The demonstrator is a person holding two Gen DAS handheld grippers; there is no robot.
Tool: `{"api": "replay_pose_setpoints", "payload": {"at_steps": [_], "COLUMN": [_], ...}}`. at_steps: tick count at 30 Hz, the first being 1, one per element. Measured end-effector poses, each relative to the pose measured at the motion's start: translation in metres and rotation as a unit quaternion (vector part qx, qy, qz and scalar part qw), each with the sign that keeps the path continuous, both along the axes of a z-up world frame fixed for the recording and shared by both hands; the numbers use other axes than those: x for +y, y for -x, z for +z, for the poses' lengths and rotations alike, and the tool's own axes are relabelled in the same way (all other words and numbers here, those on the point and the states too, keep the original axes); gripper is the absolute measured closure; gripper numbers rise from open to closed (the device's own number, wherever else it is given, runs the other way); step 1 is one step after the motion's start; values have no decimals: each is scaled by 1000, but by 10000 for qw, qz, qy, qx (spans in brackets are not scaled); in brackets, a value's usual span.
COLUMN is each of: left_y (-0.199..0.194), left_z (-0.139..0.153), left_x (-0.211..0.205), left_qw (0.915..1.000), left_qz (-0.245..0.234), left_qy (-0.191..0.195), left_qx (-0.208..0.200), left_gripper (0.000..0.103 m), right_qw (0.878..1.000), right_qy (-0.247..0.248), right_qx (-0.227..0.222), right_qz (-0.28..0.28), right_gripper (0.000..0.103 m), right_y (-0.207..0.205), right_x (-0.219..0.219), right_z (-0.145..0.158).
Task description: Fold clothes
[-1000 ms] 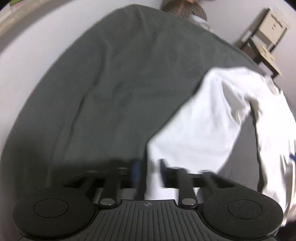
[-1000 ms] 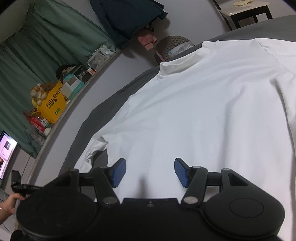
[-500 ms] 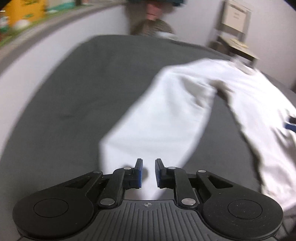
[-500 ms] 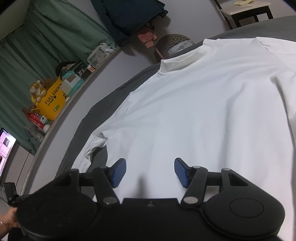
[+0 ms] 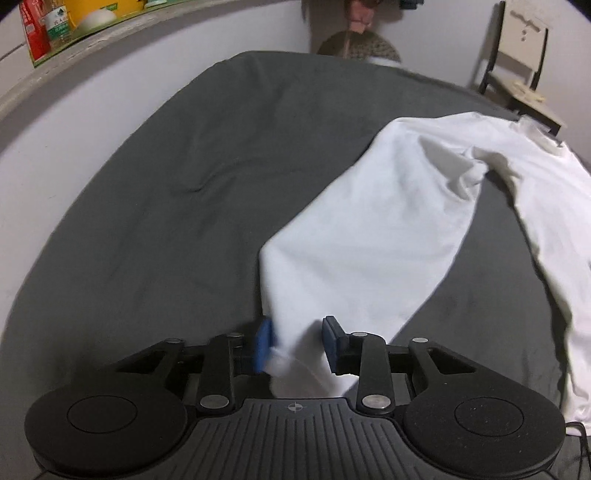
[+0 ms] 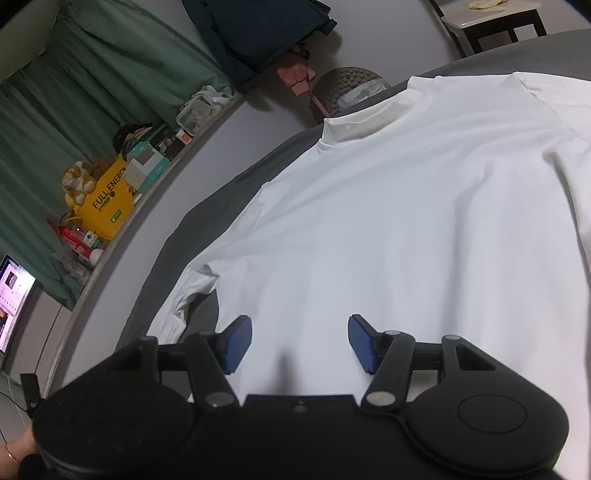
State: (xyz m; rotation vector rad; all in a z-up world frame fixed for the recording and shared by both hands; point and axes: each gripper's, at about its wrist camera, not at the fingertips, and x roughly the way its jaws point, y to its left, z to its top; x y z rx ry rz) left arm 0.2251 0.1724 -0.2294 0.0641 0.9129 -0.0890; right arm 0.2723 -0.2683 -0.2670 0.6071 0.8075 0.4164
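A white long-sleeved shirt (image 6: 406,221) lies spread on the dark grey bed sheet (image 5: 166,177), collar (image 6: 354,125) toward the far end. In the left wrist view its sleeve (image 5: 369,229) stretches out from the body toward me. The cuff end lies loose between the blue pads of my left gripper (image 5: 297,343), which stands open around it. My right gripper (image 6: 300,343) hovers open over the lower part of the shirt's body with nothing between its fingers.
A pale wall borders the bed's left side, with a ledge of boxes and bottles (image 6: 107,195) above it. A chair (image 5: 517,85) and a round woven cushion (image 5: 358,48) stand beyond the far end. A small table (image 6: 495,18), a lit screen (image 6: 11,295) and a hand (image 6: 14,450) show at the edges.
My left gripper drew the sleeve outward across the sheet, and its jaws have widened from nearly shut on the cuff to open. The right gripper has barely moved.
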Motion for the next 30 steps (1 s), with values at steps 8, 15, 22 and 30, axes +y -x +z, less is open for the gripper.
{"api": "replay_pose_setpoints", "payload": {"at_steps": [8, 15, 22, 30], "left_y": [7, 12, 18, 26], "left_z": [-4, -1, 2, 6], "left_x": [-14, -15, -15, -10], "left_qw": [9987, 9981, 9972, 9988], "left_qz": [-485, -575, -664, -393], "left_qy": [-116, -225, -334, -70], "left_qx": [47, 21, -5, -293], "left_gripper": [95, 89, 89, 19], "right_qw": [10000, 10000, 9999, 9999], "right_qy": [-22, -2, -6, -21], "right_qx": [42, 76, 125, 123], "right_qz": [-46, -56, -52, -91], "right_gripper": [46, 46, 46, 46], "right_y": [0, -1, -3, -3], "right_x": [-1, -1, 2, 1], "right_z": [-1, -2, -4, -3]}}
